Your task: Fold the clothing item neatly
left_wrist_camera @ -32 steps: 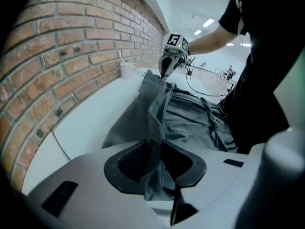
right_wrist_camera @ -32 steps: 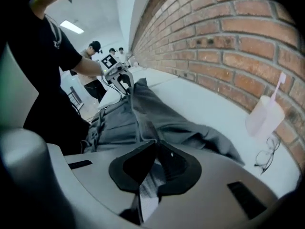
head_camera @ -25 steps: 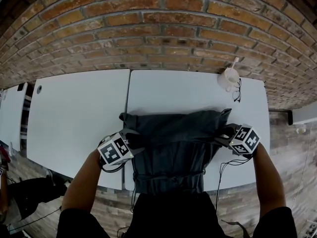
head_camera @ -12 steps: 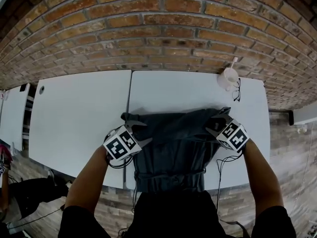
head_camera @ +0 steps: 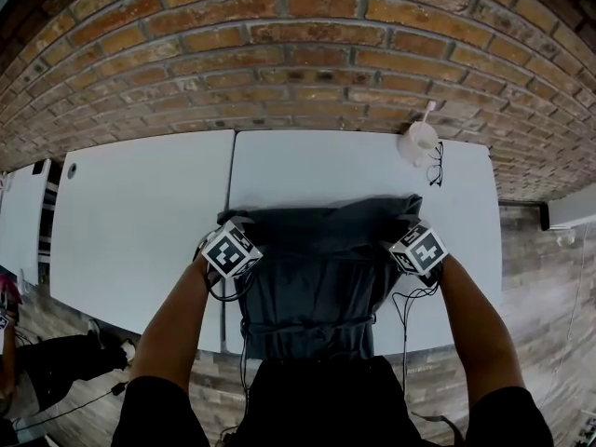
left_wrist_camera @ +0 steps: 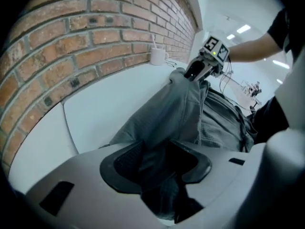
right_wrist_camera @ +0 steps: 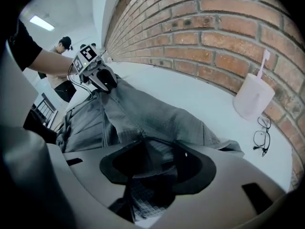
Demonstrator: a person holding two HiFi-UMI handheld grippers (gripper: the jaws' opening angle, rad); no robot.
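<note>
A dark grey garment (head_camera: 317,268) lies on the white table (head_camera: 326,166), its near end hanging over the front edge toward me. My left gripper (head_camera: 248,231) is at the garment's far left corner and my right gripper (head_camera: 397,228) at its far right corner. In the left gripper view the jaws (left_wrist_camera: 159,159) stand apart, with cloth (left_wrist_camera: 181,109) running between them toward the right gripper (left_wrist_camera: 198,70). In the right gripper view the jaws (right_wrist_camera: 157,163) are opening; cloth (right_wrist_camera: 143,113) still lies between them and stretches to the left gripper (right_wrist_camera: 102,80).
A white cup (head_camera: 419,141) with a stick in it and a pair of glasses (head_camera: 436,164) sit at the table's far right, by the brick wall (head_camera: 298,54). A second white table (head_camera: 140,212) adjoins on the left. A person (right_wrist_camera: 62,46) stands far off.
Both grippers have moved away from me toward the garment's far edge and closer together. The fold of cloth went forward with them.
</note>
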